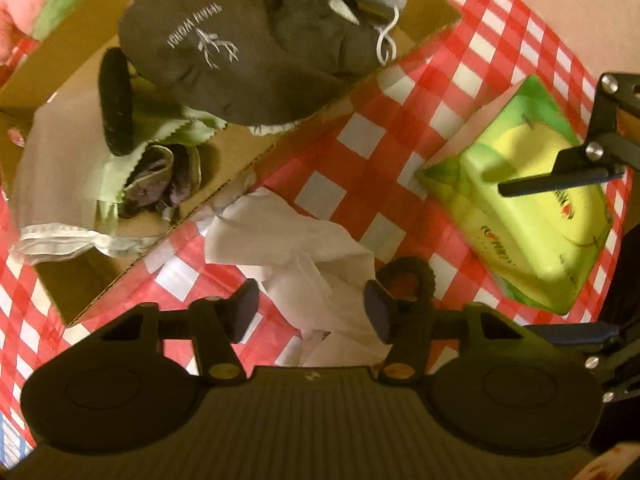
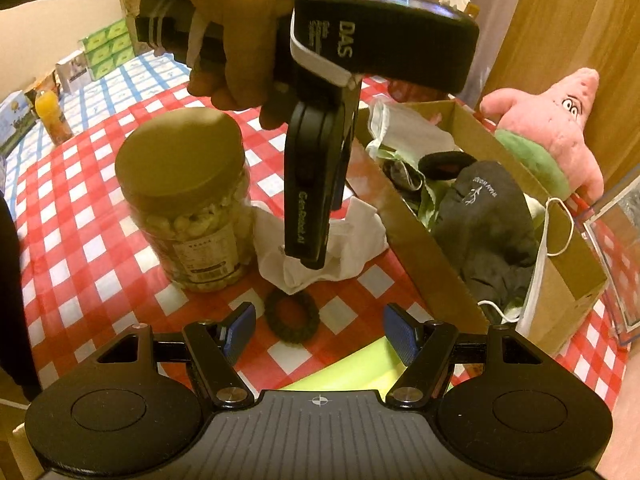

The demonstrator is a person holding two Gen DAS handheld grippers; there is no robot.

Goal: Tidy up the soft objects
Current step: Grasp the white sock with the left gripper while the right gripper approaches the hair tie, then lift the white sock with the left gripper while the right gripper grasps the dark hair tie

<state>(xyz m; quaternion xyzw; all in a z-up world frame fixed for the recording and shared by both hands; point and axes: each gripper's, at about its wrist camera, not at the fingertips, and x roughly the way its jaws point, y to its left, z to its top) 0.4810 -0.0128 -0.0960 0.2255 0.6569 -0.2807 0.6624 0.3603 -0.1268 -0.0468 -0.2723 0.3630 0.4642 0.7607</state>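
Observation:
A crumpled white cloth point(image 1: 296, 256) point(image 2: 360, 236) lies on the red checked tablecloth beside an open cardboard box point(image 1: 256, 156) point(image 2: 436, 252). My left gripper point(image 1: 312, 312) point(image 2: 308, 260) points straight down over the cloth. The cloth sits between its jaws, and a strip of tablecloth shows beside the left pad, so it is open. A black hair ring point(image 1: 408, 270) point(image 2: 292, 316) lies just past the cloth. My right gripper point(image 2: 320, 330) hovers open near the ring and above a yellow-green tissue pack point(image 1: 528, 208) point(image 2: 352, 368).
The box holds a dark cap point(image 1: 240, 60) point(image 2: 488, 216), face masks, a green cloth and another black ring. A pink starfish plush point(image 2: 560, 128) leans behind it. A lidded jar of nuts point(image 2: 184, 200) stands left of the cloth. A clear plastic bin point(image 2: 616, 240) is at far right.

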